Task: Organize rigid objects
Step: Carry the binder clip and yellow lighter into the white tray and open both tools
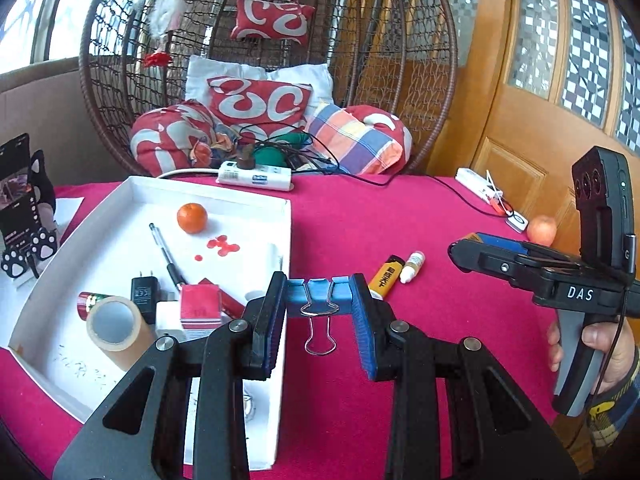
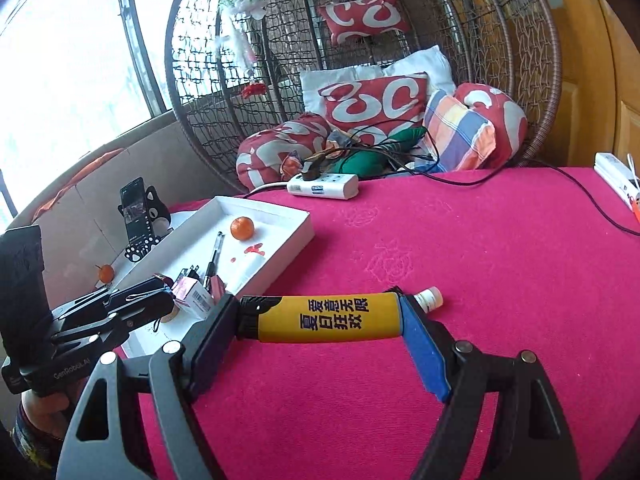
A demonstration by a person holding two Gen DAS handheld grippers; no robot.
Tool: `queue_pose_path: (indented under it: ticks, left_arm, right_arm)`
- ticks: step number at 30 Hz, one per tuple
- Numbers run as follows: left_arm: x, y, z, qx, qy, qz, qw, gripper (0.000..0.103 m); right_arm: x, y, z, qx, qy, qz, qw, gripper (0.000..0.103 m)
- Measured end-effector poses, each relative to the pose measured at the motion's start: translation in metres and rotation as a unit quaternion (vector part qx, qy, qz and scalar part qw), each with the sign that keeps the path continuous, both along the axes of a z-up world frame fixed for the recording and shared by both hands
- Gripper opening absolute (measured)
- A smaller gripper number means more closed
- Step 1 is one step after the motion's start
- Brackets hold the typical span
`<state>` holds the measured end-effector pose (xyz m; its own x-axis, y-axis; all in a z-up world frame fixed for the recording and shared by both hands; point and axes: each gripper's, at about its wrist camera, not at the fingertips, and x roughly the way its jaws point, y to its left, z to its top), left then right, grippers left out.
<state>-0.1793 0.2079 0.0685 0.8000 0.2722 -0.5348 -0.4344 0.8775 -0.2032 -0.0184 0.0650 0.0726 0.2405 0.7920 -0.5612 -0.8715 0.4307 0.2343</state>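
My left gripper [image 1: 319,296] is shut on a blue binder clip [image 1: 319,294], held at the right edge of the white tray [image 1: 100,216]; its wire handles hang down. My right gripper [image 2: 320,316] is shut on a yellow lighter [image 2: 328,317], gripped end to end just above the pink tablecloth [image 2: 480,280]. In the left wrist view a yellow lighter [image 1: 386,274] lies beside a small white bottle [image 1: 411,266], and the right gripper [image 1: 472,250] shows side-on. The bottle's cap [image 2: 429,298] peeks out behind my right finger. The left gripper [image 2: 160,300] shows at the tray.
The tray holds an orange [image 1: 192,218], a pen [image 1: 166,254], a black plug [image 1: 145,294], a tape roll [image 1: 116,328], a battery [image 1: 90,302] and a red box [image 1: 200,306]. A power strip [image 1: 254,176] with cables, a phone stand [image 1: 24,216] and an apple [image 1: 541,230] stand around.
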Motion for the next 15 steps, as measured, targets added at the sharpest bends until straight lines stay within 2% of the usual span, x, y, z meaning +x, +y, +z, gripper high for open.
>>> queue_pose_path:
  ticks: [8, 15]
  left_arm:
    - [-0.037, 0.045, -0.005, -0.032, -0.023, 0.067, 0.9970, 0.031]
    - [-0.072, 0.084, -0.019, -0.065, -0.033, 0.137, 0.9880, 0.031]
  right_arm:
    - [-0.038, 0.049, 0.010, -0.015, -0.024, 0.066, 0.997, 0.081]
    - [-0.087, 0.099, 0.005, -0.037, -0.067, 0.129, 0.989, 0.081]
